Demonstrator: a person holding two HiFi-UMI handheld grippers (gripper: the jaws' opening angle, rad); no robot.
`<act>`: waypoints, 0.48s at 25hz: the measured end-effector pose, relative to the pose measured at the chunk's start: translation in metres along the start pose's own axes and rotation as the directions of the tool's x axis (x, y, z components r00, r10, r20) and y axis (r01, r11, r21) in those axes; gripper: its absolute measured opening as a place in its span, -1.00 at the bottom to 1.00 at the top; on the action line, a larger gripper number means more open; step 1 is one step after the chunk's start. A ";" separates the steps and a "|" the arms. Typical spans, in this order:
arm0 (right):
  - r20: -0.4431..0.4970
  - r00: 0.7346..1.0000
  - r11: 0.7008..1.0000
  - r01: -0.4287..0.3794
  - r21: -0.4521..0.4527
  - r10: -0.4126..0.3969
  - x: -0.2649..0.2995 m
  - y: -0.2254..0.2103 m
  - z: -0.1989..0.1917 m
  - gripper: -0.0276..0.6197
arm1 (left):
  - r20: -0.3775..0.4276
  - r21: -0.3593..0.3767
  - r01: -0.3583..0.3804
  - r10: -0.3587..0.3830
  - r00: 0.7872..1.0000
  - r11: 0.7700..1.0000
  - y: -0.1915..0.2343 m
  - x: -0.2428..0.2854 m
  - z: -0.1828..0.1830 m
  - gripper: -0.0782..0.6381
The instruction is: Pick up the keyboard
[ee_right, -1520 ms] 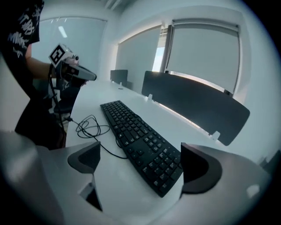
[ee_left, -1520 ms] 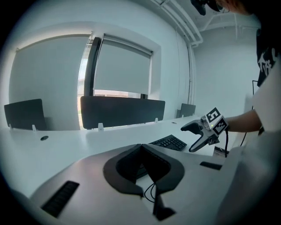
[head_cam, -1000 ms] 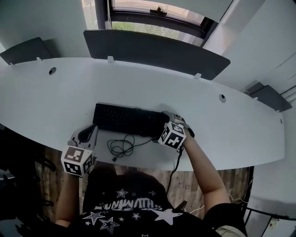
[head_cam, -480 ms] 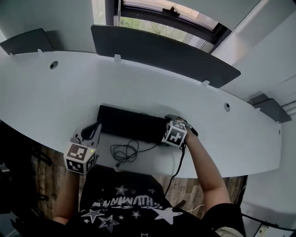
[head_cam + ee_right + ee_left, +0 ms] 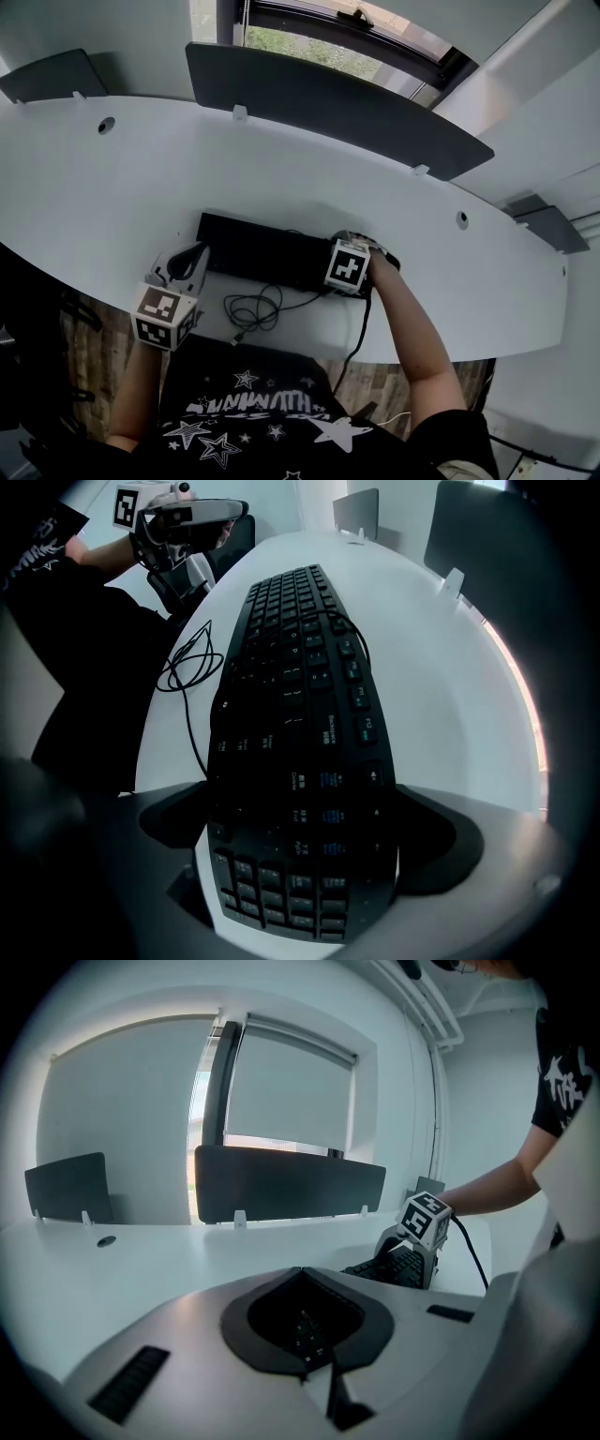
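Observation:
A black keyboard (image 5: 262, 251) lies flat on the white desk (image 5: 112, 187), with its cable (image 5: 253, 309) coiled in front of it. My right gripper (image 5: 349, 262) points straight down over the keyboard's right end. In the right gripper view the keyboard (image 5: 295, 696) fills the gap of the right gripper (image 5: 300, 841), and the dark pads (image 5: 441, 841) sit against both of its long edges. My left gripper (image 5: 192, 261) hovers just off the keyboard's left end, shut and empty. The left gripper (image 5: 305, 1330) faces across the desk toward the keyboard (image 5: 398, 1265).
Dark divider panels (image 5: 328, 98) stand along the desk's far edge, with a window behind them. The desk's curved front edge (image 5: 281, 342) runs just in front of the cable. My torso in a black star-print shirt (image 5: 253, 412) is close to that edge.
My right gripper has tipped down and sunk onto the keyboard's right end. My left gripper has drifted a little toward the keyboard's left end. The keyboard has stayed in place.

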State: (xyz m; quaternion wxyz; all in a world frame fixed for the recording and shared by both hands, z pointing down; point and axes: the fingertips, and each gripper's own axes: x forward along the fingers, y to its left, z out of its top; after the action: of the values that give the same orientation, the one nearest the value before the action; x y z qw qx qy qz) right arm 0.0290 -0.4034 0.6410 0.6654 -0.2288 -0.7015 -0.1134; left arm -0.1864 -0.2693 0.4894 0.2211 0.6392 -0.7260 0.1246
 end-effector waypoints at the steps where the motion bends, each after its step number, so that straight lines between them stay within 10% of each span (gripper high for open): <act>1: 0.008 1.000 1.000 0.003 -0.004 -0.003 0.000 0.000 0.001 0.86 | 0.001 0.000 0.003 -0.003 1.000 1.000 0.000 0.001 0.001 -0.76; 12: 0.048 0.998 0.999 0.035 -0.014 -0.034 0.000 0.000 0.004 0.86 | -0.034 0.042 0.056 -0.054 0.998 0.998 -0.017 0.013 -0.004 -0.76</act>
State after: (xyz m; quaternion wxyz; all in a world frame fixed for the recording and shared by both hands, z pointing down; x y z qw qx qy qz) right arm 0.0257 -0.4017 0.6405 0.6448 -0.2242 -0.7200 -0.1247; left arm -0.1697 -0.2810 0.4972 0.2227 0.6614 -0.7015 0.1445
